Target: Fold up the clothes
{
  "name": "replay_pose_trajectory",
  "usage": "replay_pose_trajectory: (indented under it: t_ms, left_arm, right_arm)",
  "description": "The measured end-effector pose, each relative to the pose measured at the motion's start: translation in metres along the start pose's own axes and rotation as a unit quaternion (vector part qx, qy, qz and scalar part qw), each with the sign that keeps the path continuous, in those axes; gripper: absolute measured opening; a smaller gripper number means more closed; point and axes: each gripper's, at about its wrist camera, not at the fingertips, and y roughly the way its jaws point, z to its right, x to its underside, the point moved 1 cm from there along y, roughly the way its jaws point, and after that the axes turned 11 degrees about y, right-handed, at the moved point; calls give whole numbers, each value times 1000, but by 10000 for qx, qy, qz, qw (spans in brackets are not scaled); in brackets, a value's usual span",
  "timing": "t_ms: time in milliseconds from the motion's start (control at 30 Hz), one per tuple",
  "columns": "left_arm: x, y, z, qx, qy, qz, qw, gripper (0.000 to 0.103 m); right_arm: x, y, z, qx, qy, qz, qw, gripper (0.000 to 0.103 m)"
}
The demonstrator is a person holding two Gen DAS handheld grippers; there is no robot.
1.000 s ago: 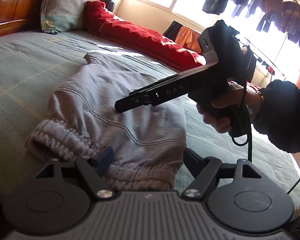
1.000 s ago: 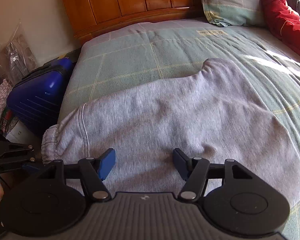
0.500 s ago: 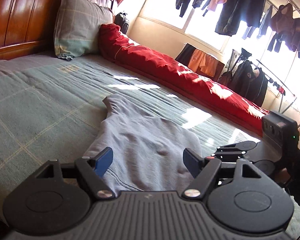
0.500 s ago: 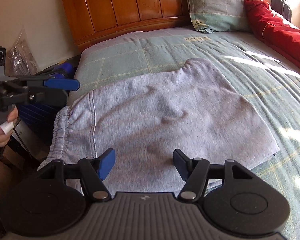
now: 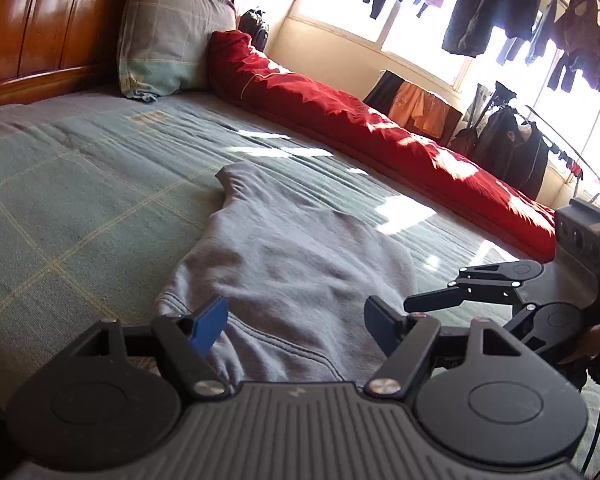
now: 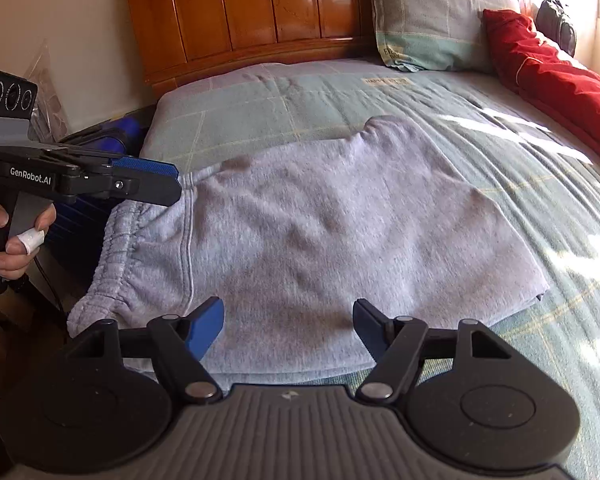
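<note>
Grey sweatpants [image 6: 332, 232], folded over, are lying flat on a green checked bed [image 6: 520, 168] near its edge, the gathered waistband [image 6: 112, 264] pointing to 9 o'clock in the right wrist view and hanging slightly over the side. The right hand-held gripper [image 6: 288, 326] is hovering at 6 o'clock just above the near edge of the cloth, its blue-padded fingers spread wide apart and holding nothing. The left hand-held gripper [image 6: 168, 184] is reaching in from 9 o'clock, gripped by a hand [image 6: 16, 240] with a bandaged finger; seen side-on here, its tip is sitting right at the waistband's upper corner, and whether it touches the fabric cannot be told. In the left wrist view the same left hand-held gripper [image 5: 296, 320] is showing its fingers wide apart over the sweatpants [image 5: 292, 264], nothing between them, while the right hand-held gripper [image 5: 440, 300] is entering at 3 o'clock beside the cloth. A checked pillow [image 6: 436, 16] is leaning against the wooden headboard [image 6: 252, 8] at 12 o'clock, and a red quilt [image 6: 552, 64] is running along the far side of the bed at 2 o'clock. Dark clothes [image 5: 492, 4] are hanging at the sunlit window at 1 o'clock in the left wrist view.
</note>
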Motion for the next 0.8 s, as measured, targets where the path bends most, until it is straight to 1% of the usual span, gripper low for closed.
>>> replay_pose_trajectory:
  t_ms: [33, 67, 167, 233, 300, 367, 433, 500, 567, 600, 667, 800]
  left_arm:
    - [4, 1, 1, -5, -19, -58, 10000, 77]
    - [8, 1, 2, -9, -39, -116, 9999, 77]
    - [20, 2, 4, -23, -97, -290, 9995, 76]
    - [24, 2, 7, -59, -133, -374, 9992, 76]
    - [18, -4, 13, -146, -138, -339, 9992, 75]
    - [13, -15, 24, -136, -80, -239, 9996, 75]
    - [11, -23, 35, -122, -44, -204, 9997, 76]
    - [19, -21, 44, -123, -55, -364, 9992, 77]
    - [31, -15, 51, -212, -15, -530, 9984, 78]
    - [34, -14, 55, -294, 72, -577, 9979, 80]
    - [36, -15, 68, -537, 381, -599, 9960, 80]
    - [23, -33, 93, -754, 749, -409, 9935, 81]
  right_arm:
    - [-1, -1, -6, -83, -97, 22, 9999, 75]
    - [2, 2, -11, -103, -176, -51, 9998, 75]
    - [11, 16, -23, -98, -394, -369, 9985, 75]
    - [14, 19, -24, -77, -319, -402, 9987, 77]
    - [8, 15, -24, -47, -159, -414, 9990, 77]
    - [1, 4, -26, 14, -105, -318, 9994, 76]
    - [-2, -9, -25, 176, -40, -255, 9995, 76]
    - [-4, -23, -24, 353, 28, -200, 9992, 77]
    - [-4, -37, -22, 564, 152, -171, 9981, 77]
    - [-2, -45, -19, 698, 262, -179, 9971, 77]
    - [1, -59, -15, 965, 482, -194, 9940, 77]
    - [15, -96, -11, 1411, 772, -110, 9869, 78]
